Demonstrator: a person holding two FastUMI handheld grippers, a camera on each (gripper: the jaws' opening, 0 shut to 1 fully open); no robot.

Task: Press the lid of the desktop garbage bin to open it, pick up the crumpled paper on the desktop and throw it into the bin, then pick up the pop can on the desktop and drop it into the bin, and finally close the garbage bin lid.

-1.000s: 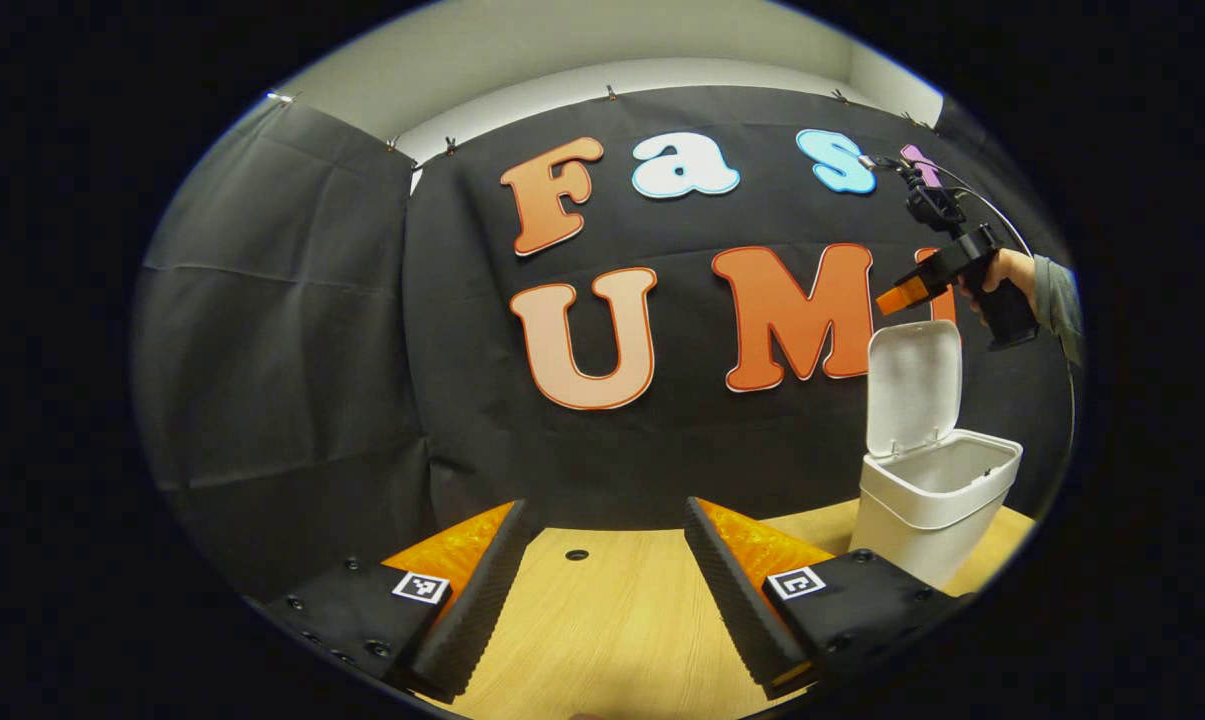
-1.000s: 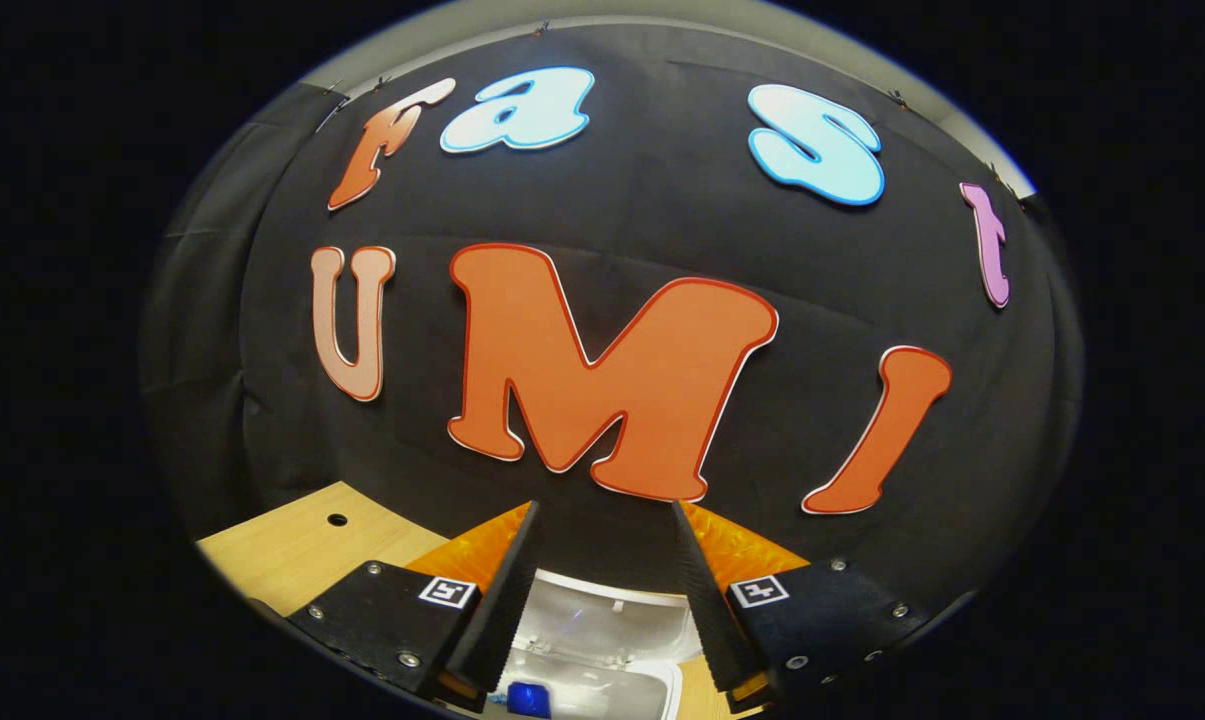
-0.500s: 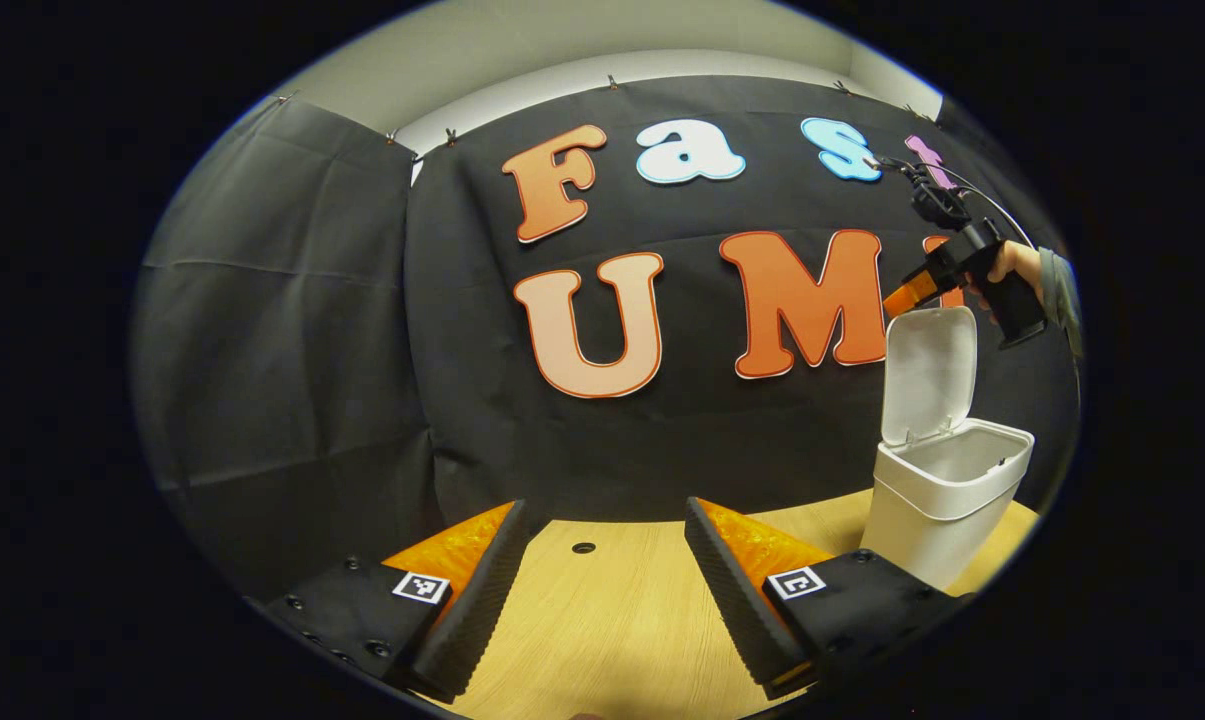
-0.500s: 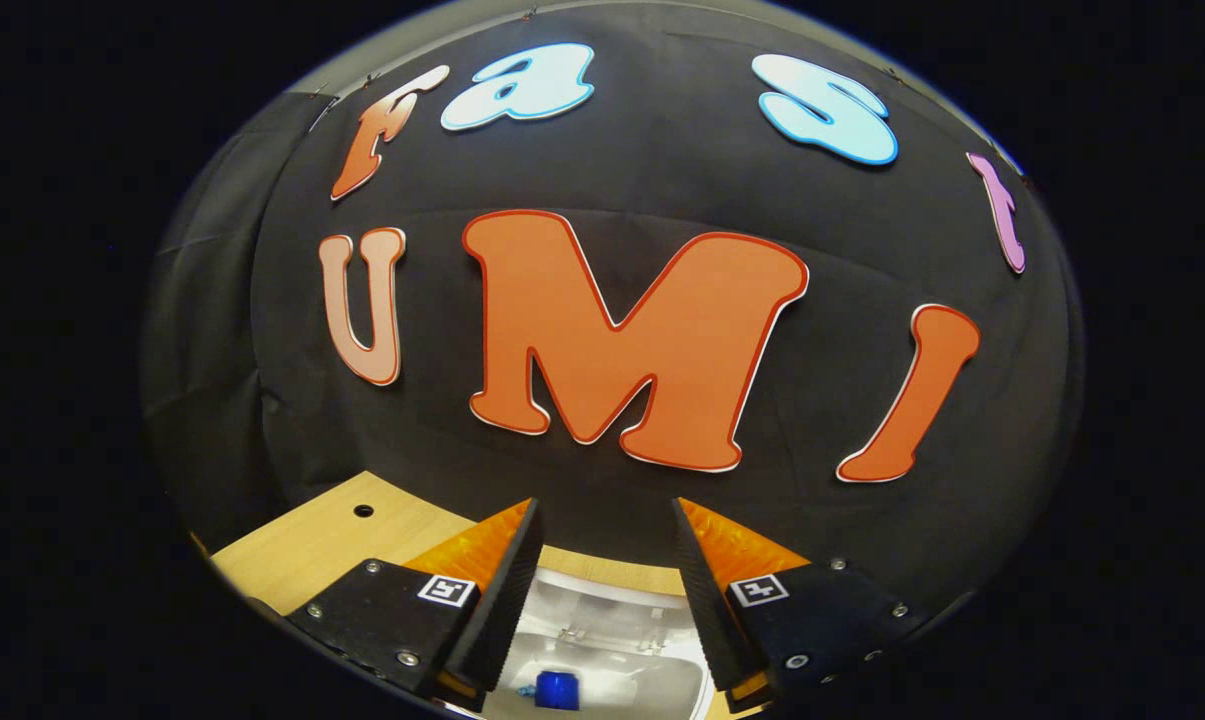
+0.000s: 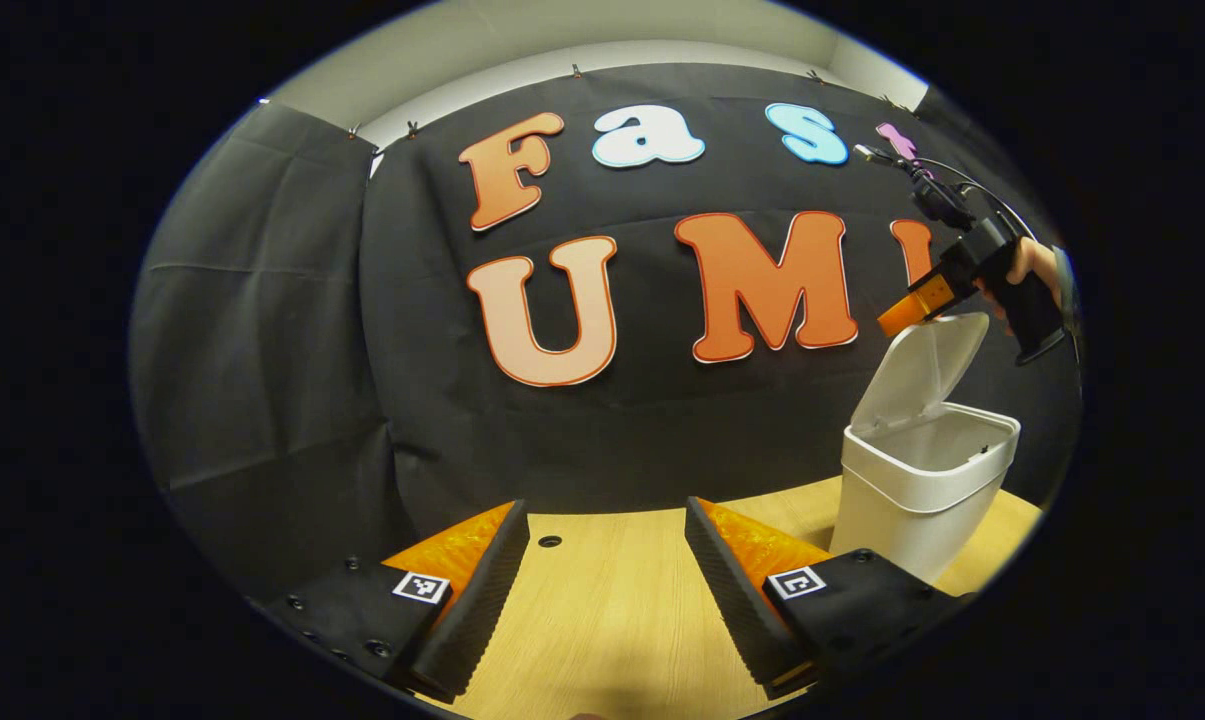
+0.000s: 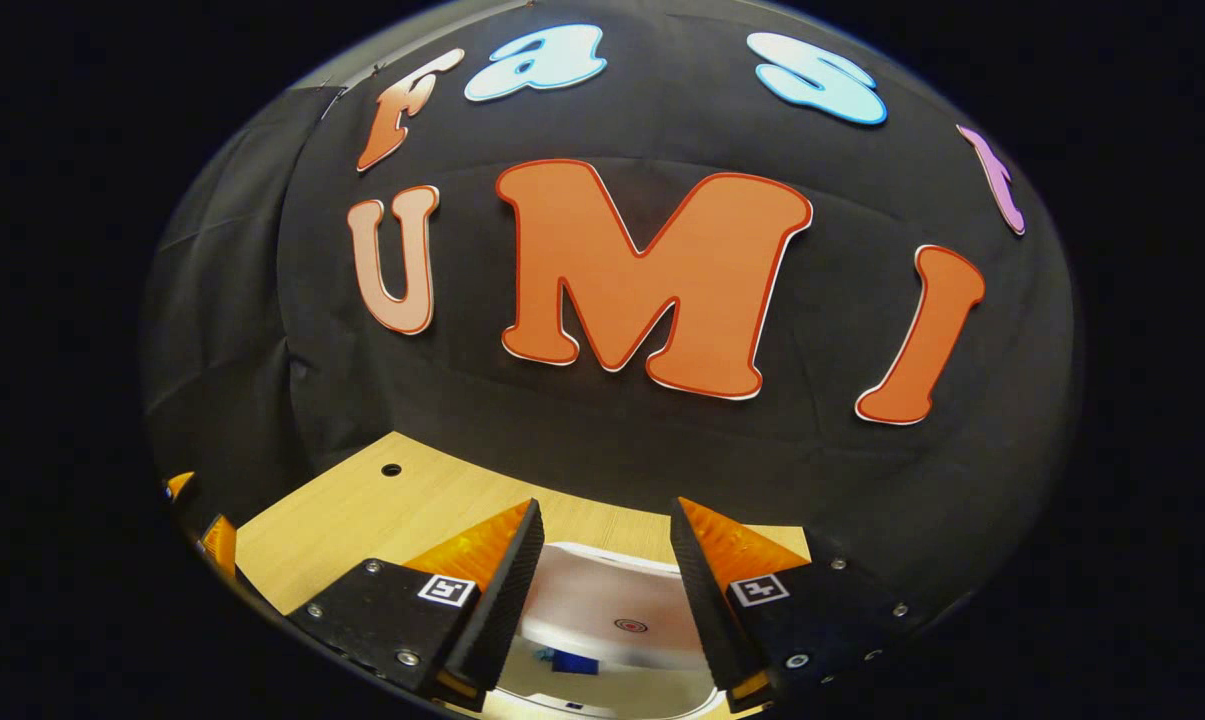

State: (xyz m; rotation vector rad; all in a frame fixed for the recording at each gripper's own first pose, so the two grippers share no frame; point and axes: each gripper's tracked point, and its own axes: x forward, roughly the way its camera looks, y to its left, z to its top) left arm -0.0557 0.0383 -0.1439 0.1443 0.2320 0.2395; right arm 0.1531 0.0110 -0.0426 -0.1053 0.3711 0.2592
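Observation:
The white bin [image 5: 912, 500] stands on the wooden table at the right of the left gripper view. Its lid [image 5: 920, 368] leans forward, half down over the opening. My right gripper [image 5: 904, 314], held by a hand [image 5: 1038, 262], rests its tips on the lid's top edge. In the right gripper view, my right gripper [image 6: 602, 590] is open, and the lid [image 6: 607, 605] lies just beneath its fingers. A blue pop can [image 6: 568, 660] shows inside the bin under the lid. My left gripper [image 5: 607, 590] hovers open over the table with nothing between its fingers.
The wooden table [image 5: 612, 620] has a small round hole [image 5: 550, 541] near the back wall, and that hole [image 6: 391, 469] is also in the right gripper view. Black cloth closes off the back and left sides.
The lid has tipped from upright to half down. My right gripper has moved forward and down over it. The left gripper has barely shifted.

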